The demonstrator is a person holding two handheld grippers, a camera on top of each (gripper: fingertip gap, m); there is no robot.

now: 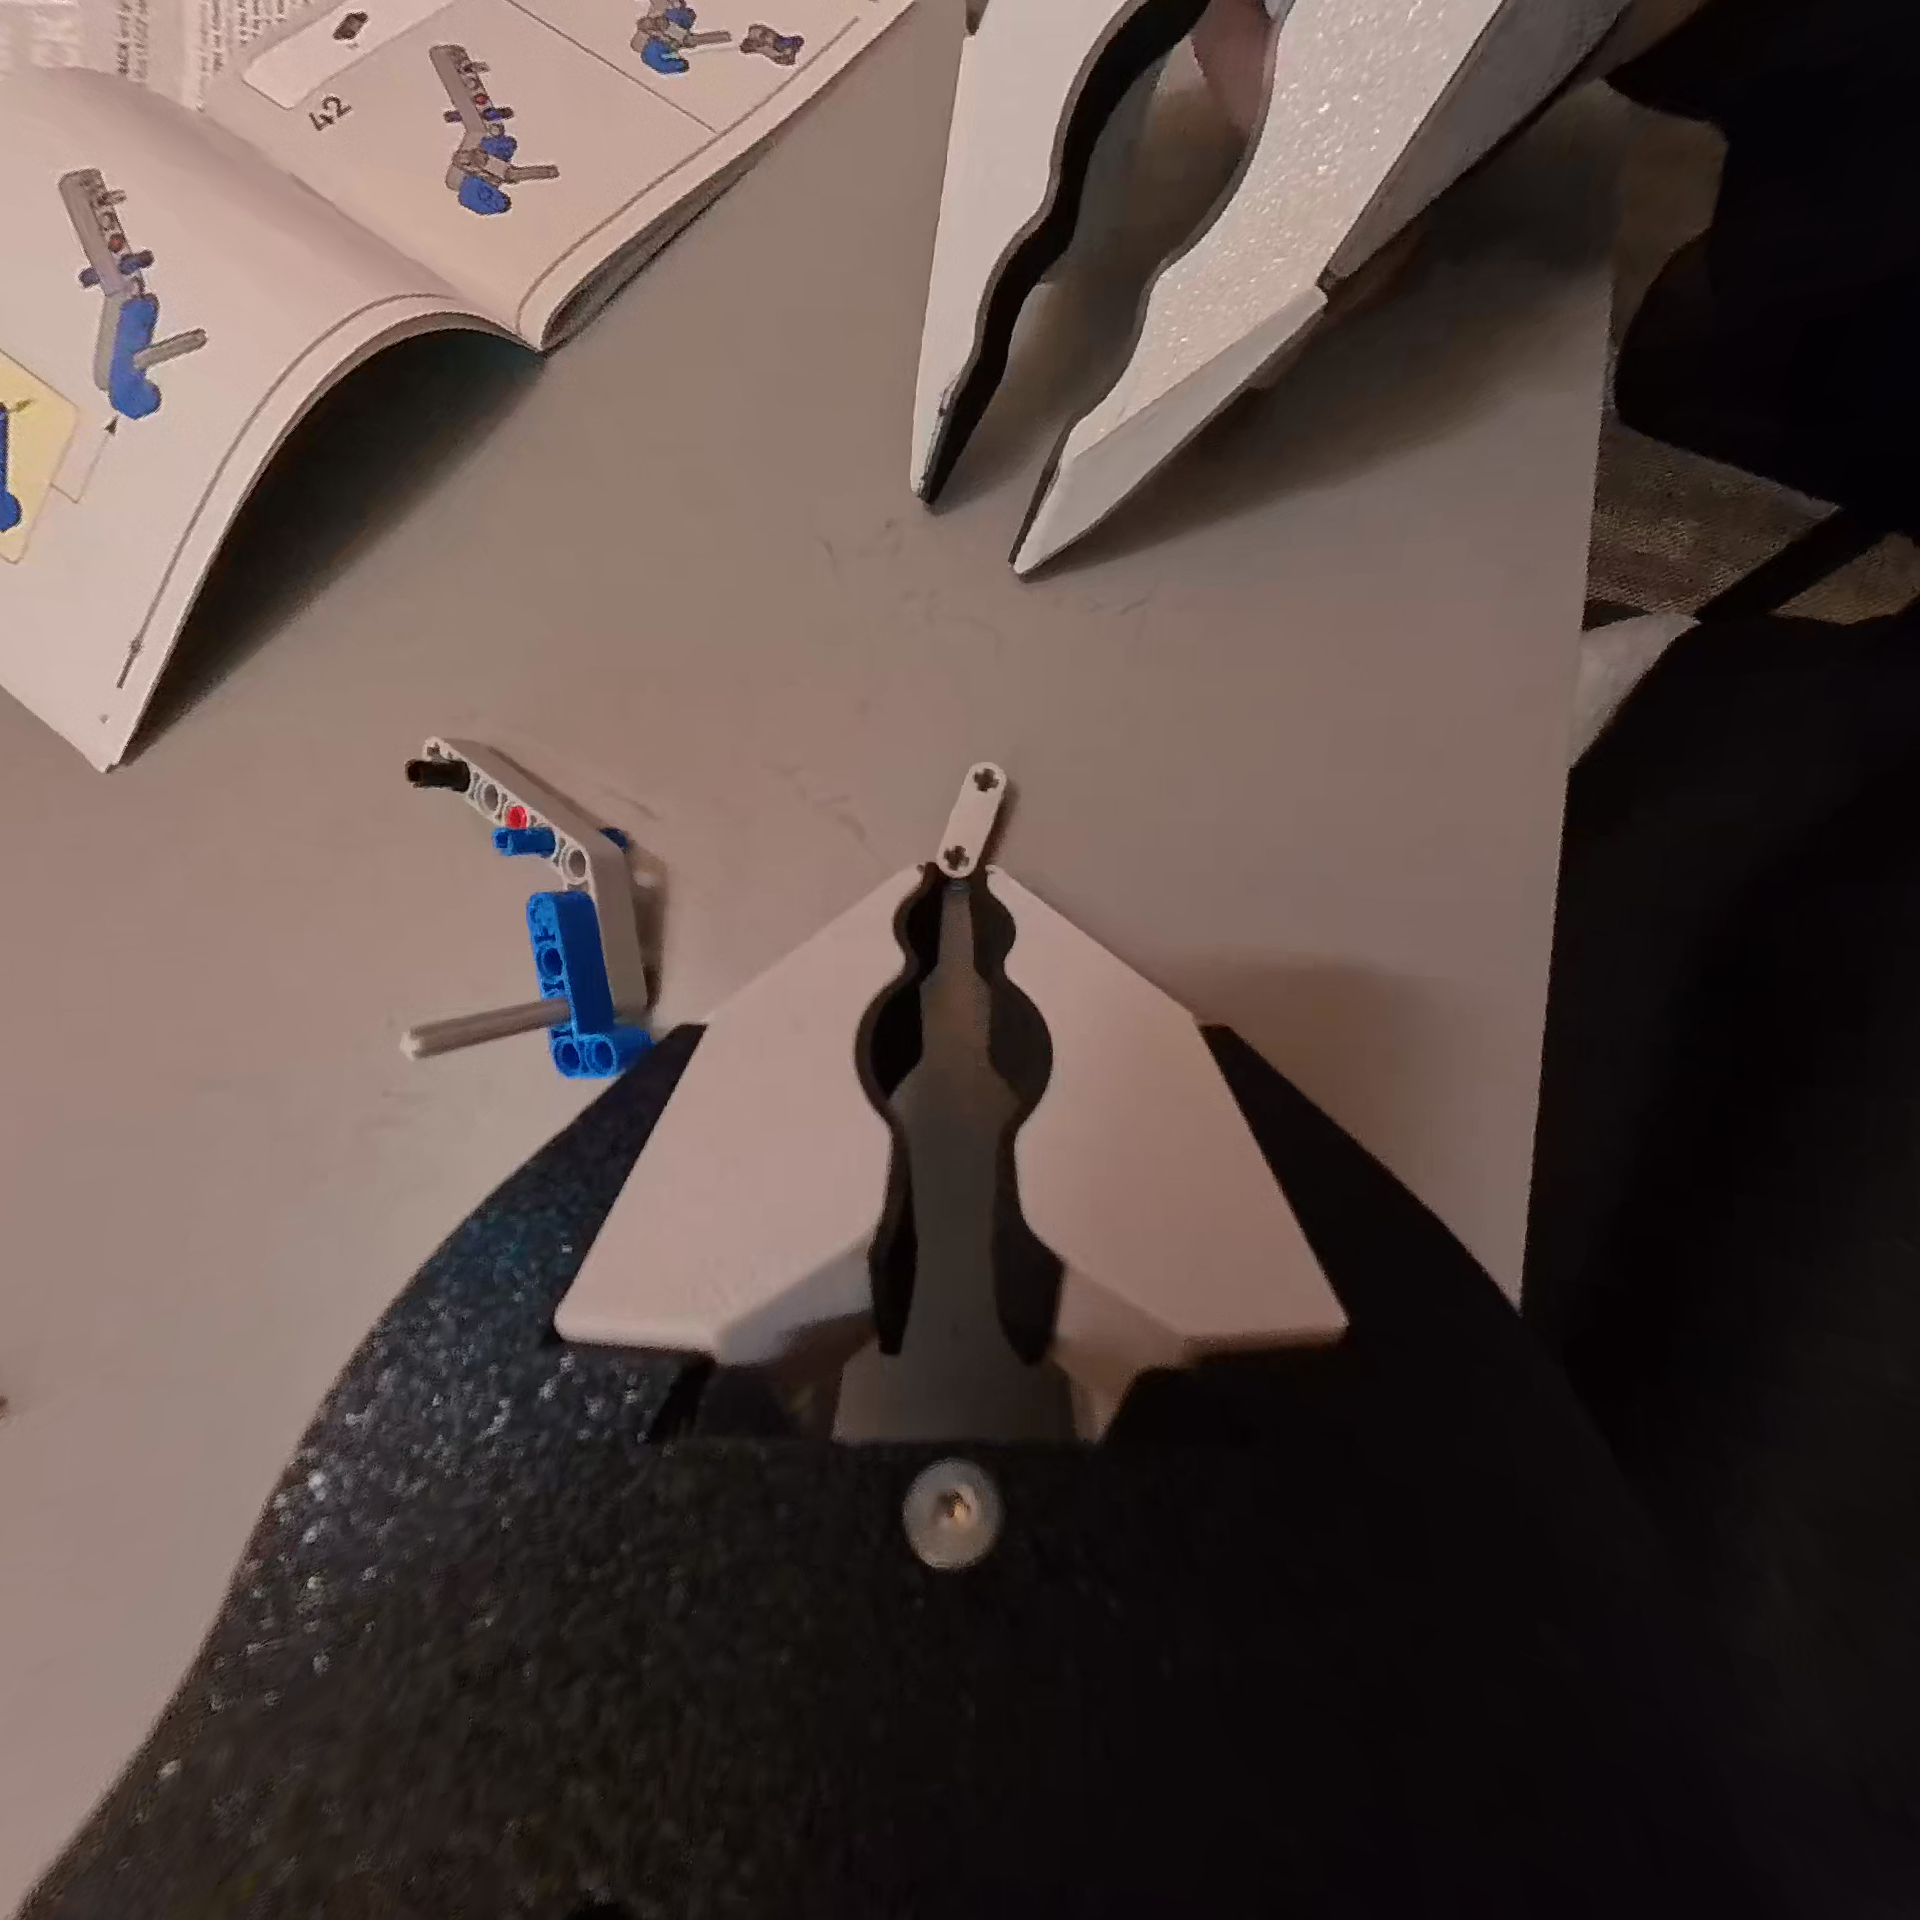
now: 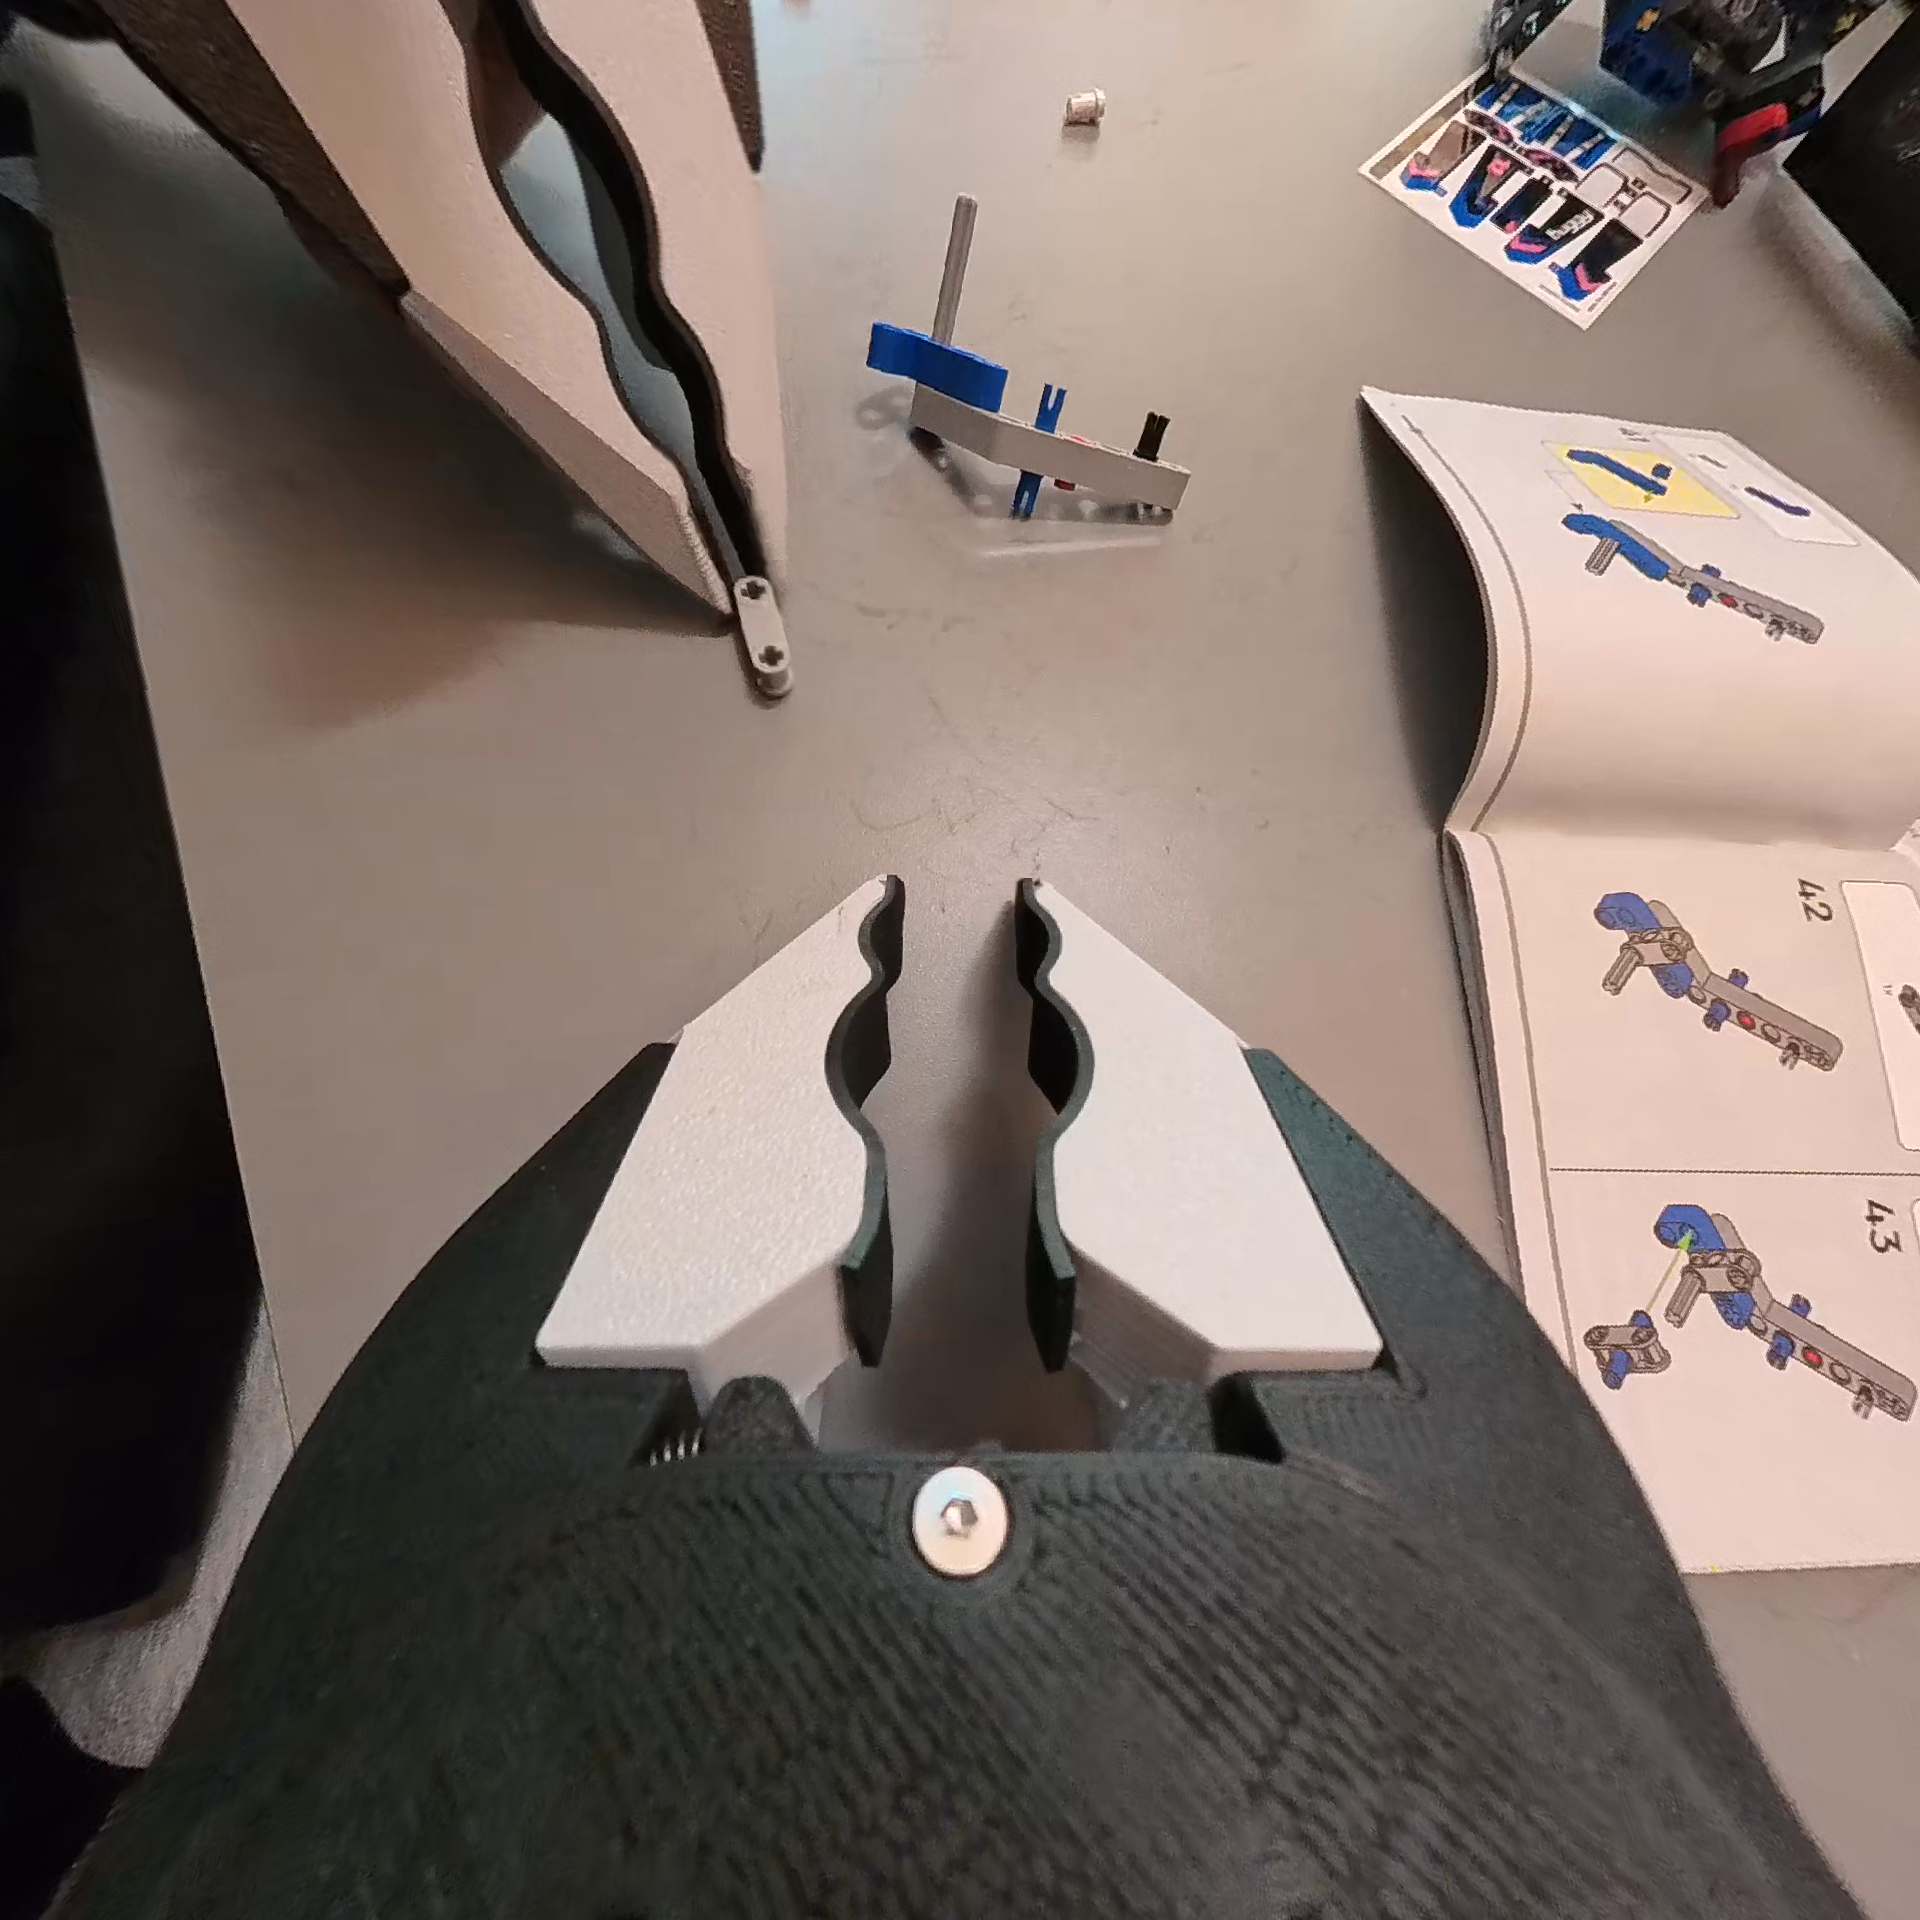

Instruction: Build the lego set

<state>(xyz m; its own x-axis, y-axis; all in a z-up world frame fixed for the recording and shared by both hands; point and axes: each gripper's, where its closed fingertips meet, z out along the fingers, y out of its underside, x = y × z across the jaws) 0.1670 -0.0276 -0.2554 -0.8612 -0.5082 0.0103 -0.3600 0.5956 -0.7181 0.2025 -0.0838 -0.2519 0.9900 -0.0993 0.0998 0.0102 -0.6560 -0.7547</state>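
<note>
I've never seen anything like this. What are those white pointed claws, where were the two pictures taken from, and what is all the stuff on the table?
Those are two hand-held grippers; a person works one with each hand, and each carries a camera looking out along its own jaws. So each picture is one gripper's own view, with the other gripper opposite.

The left gripper is shut on a small grey link piece with cross-shaped holes. The right gripper is open and holds nothing.

On the grey table lie a partly built grey and blue lego assembly with a grey axle sticking out, an open instruction booklet, a sticker sheet and a tiny loose grey part.
</note>
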